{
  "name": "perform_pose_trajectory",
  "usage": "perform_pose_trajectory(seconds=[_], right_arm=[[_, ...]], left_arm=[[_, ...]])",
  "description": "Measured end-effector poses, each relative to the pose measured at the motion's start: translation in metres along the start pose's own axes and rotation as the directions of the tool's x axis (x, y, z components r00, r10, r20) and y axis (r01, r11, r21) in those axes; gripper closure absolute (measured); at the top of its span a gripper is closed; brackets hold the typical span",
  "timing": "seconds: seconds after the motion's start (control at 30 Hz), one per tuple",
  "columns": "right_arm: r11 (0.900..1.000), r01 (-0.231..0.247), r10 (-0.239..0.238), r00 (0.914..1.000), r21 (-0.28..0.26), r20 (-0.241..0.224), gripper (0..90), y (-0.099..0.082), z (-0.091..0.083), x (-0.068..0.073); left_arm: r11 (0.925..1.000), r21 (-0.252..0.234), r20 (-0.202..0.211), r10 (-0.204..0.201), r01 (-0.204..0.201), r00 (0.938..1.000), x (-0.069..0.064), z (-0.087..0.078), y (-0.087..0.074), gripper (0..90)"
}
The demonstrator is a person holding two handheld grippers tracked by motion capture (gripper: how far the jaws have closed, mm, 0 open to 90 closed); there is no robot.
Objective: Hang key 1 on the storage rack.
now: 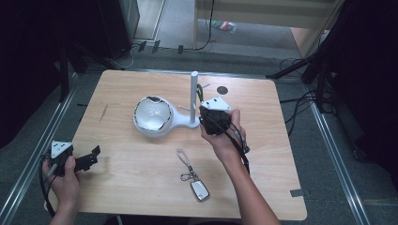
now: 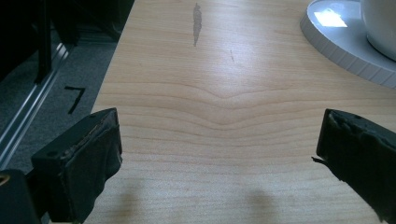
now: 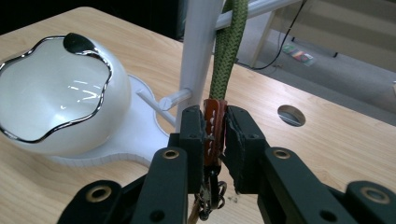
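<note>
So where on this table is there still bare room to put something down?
The near left stretch of the table, between the left gripper and the key fob, is bare, as is the right side beyond the right gripper. The middle is crowded: white bowl, stand post and hanging green cord.

One white stand [image 1: 194, 101] with one upright post, sitting at about 12 o'clock from the table's [image 1: 141, 187] middle; two side pegs show on that post in the right gripper view. One white bowl [image 1: 152, 115] with a wavy dark rim, at 9 o'clock of the post. Two key lanyards: one green rope lanyard [image 3: 226, 51] with a brown leather tab, hung on the post, and one grey strap with a car key fob [image 1: 199, 190] at 6 o'clock. Two grippers: left gripper [image 1: 94, 154], right gripper [image 3: 215, 135]. One round hole [image 1: 222, 90] in the tabletop at 1 o'clock
</note>
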State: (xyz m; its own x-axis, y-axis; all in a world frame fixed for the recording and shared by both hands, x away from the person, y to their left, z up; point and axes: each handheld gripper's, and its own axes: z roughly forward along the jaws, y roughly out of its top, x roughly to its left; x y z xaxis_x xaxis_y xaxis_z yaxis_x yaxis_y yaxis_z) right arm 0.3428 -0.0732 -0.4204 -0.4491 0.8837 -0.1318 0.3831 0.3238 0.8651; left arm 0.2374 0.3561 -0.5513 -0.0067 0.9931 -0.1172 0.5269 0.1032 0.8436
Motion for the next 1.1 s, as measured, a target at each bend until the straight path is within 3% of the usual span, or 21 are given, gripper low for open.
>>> perform_pose_trajectory(seconds=[0.27, 0.53, 0.73, 0.9, 1.1], right_arm=[[0.9999, -0.009, 0.009, 0.9994, 0.009, -0.033, 71.6, -0.003, -0.001, -0.002], [0.9963, -0.024, 0.028, 0.9986, 0.083, -0.045, 67.0, -0.009, -0.001, -0.008], [0.9851, -0.055, 0.066, 0.9959, 0.163, -0.061, 65.0, -0.013, -0.001, -0.011], [0.9748, -0.05, 0.066, 0.9957, 0.217, -0.065, 61.7, -0.014, 0.0, -0.011], [0.9549, -0.054, 0.075, 0.9953, 0.292, -0.062, 61.6, -0.017, 0.003, -0.011]], left_arm=[[1.0, 0.001, -0.002, 0.004, -0.004, 1.0, 0.0, 0.0, 0.0, 0.3], [1.0, 0.002, -0.002, 0.003, -0.003, 1.0, -0.001, 0.0, 0.0, 0.3], [1.0, 0.004, -0.002, 0.005, -0.005, 1.0, -0.001, 0.0, 0.0, 0.3], [1.0, 0.003, -0.002, 0.008, -0.008, 1.0, -0.001, 0.0, 0.0, 0.3], [1.0, 0.004, -0.001, 0.006, -0.006, 1.0, -0.001, 0.0, 0.0, 0.3]])
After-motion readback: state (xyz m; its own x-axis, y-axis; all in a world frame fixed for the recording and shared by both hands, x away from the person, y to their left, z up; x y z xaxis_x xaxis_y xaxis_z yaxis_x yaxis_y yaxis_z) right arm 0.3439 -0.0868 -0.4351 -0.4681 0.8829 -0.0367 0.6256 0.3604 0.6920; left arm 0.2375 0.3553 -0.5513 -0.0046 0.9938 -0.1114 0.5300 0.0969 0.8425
